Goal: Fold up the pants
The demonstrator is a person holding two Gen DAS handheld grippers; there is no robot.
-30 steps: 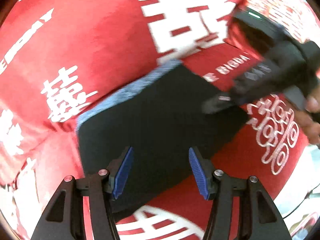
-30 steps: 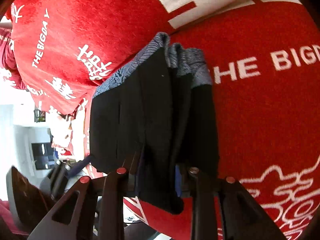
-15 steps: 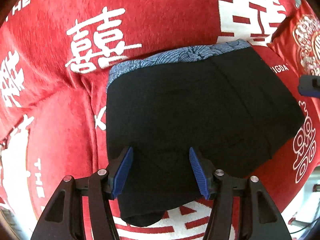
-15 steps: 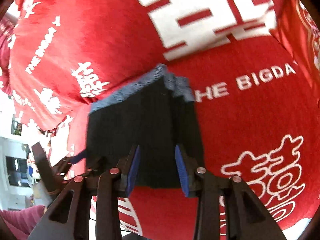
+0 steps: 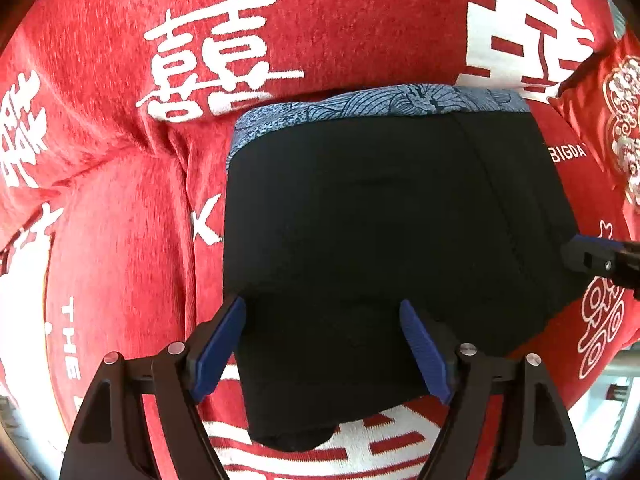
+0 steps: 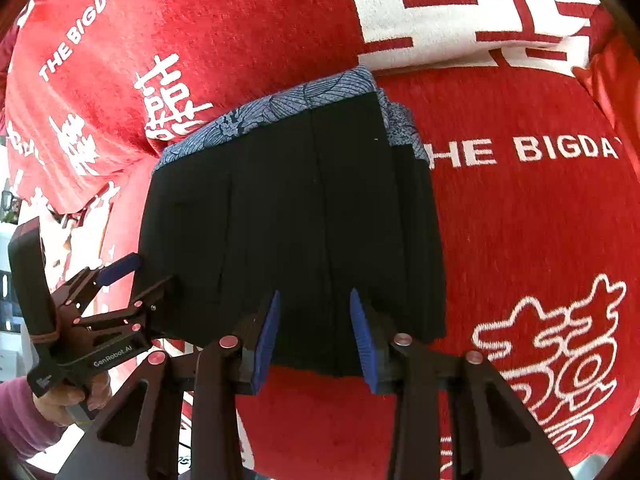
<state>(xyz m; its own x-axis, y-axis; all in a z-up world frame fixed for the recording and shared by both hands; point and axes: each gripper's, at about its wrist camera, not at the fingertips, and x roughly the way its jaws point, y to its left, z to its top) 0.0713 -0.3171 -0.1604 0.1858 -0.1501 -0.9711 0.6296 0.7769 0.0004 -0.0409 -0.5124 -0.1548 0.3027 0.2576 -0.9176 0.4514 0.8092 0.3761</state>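
- Lying flat on the red cloth: black pants (image 5: 360, 220), folded into a compact block, with a blue patterned waistband (image 5: 380, 104) along the far edge; in the right wrist view the same pants (image 6: 296, 216) show stacked layers at their right side, the waistband (image 6: 272, 108) doubled there.
- Left gripper (image 5: 322, 344): jaws spread wide, blue-padded fingers (image 5: 218, 348) over the near hem of the pants, one finger to each side, nothing clamped between them. Seen from the right wrist, this gripper (image 6: 136, 272) sits at the left edge of the pants, held by a hand (image 6: 64, 400) in a purple sleeve.
- Right gripper (image 6: 314, 340): jaws parted, blue pads (image 6: 266, 344) above the near edge of the pants, no fabric pinched. Its tip (image 5: 600, 258) shows at the right border of the left wrist view, just beside the pants' right edge.
- Red cloth (image 5: 120, 240): plush, creased left of the pants, with white characters and the lettering "THE BIGDAY" (image 6: 524, 150).
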